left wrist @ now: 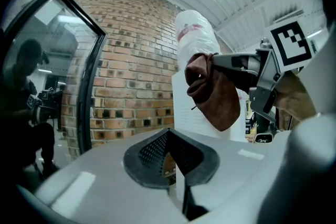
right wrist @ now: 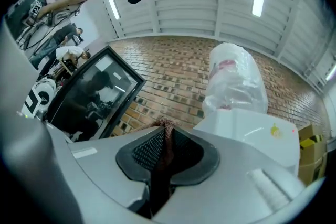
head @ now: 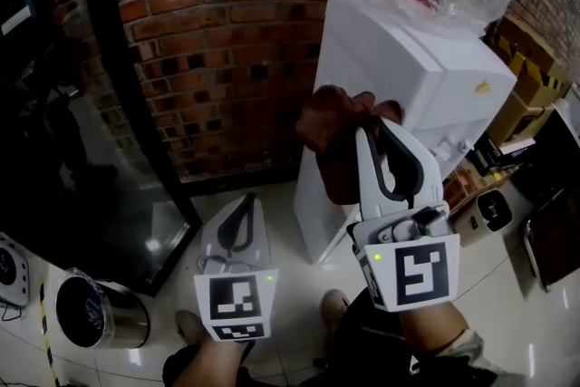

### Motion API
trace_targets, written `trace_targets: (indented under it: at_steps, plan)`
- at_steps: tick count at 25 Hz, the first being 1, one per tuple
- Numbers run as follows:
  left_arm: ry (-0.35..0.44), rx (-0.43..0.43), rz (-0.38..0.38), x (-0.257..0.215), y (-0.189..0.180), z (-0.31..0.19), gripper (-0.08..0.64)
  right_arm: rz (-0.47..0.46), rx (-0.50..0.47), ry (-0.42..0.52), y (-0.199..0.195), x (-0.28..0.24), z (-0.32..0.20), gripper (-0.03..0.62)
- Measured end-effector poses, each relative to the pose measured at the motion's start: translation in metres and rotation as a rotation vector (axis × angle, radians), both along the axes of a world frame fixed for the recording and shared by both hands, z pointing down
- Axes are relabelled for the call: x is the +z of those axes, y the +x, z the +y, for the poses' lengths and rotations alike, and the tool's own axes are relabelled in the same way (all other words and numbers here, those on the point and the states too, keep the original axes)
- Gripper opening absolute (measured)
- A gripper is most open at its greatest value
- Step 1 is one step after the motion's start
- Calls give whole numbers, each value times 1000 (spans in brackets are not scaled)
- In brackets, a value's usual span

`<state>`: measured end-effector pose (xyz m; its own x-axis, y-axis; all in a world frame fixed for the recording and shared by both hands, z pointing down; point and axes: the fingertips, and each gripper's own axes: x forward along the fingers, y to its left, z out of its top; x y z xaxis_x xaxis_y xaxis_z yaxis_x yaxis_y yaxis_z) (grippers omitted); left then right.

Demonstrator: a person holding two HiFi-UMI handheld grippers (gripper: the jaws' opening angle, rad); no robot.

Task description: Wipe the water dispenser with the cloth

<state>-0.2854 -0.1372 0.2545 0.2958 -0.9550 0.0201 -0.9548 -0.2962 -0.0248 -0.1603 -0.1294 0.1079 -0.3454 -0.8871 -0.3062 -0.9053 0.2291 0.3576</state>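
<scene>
My right gripper (head: 370, 130) is clamped on the brown cloth (head: 331, 127), all bunched at the tip; the white water dispenser (head: 408, 68) stands just behind, at 1 o'clock; my left gripper (head: 241, 211), down at 7 o'clock, is pinched together with nothing in it

Head view downward, gripper views toward dispenser (head: 399, 77)

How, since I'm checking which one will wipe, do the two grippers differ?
The right gripper pinches the brown cloth; the left gripper holds nothing. The right gripper is up in front of the dispenser; the left gripper is lower and off to its side. Both have their jaws together.
</scene>
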Motion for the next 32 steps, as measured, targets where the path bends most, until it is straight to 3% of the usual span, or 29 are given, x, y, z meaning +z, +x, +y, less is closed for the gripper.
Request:
trace_targets:
  at_steps: [10, 22, 32]
  plan:
    - [64, 55, -46, -58, 100, 14, 0, 65, -29, 116, 53, -67, -1, 61]
    - [113, 27, -81, -116, 168, 24, 0, 133, -75, 102, 93, -93, -15, 61]
    - [108, 41, -148, -117, 213, 33, 0, 118, -68, 119, 136, -93, -22, 61]
